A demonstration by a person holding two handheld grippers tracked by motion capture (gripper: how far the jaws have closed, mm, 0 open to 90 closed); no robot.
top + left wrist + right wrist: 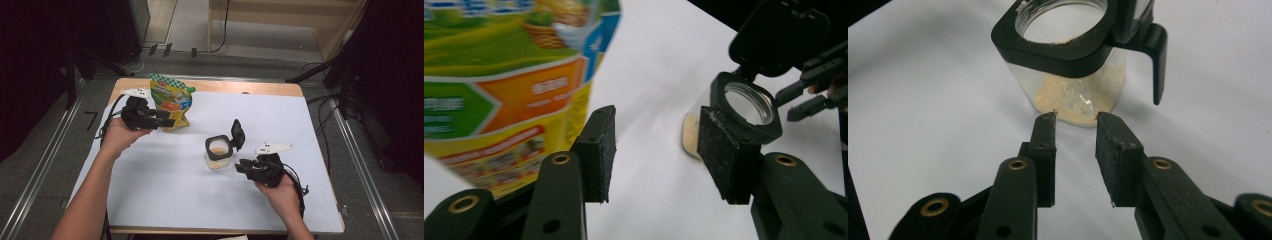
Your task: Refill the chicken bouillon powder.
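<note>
Standing near the middle of the high view, the clear jar [218,152] with tan powder in its bottom sits on the white table [165,185], its black hinged lid [238,134] flipped up. Just right of it, the right gripper [243,166] points at it with jaws parted and nothing between them. At upper left, the left gripper [167,120] sits beside the colourful pouch [172,100], jaws open and empty.
</note>
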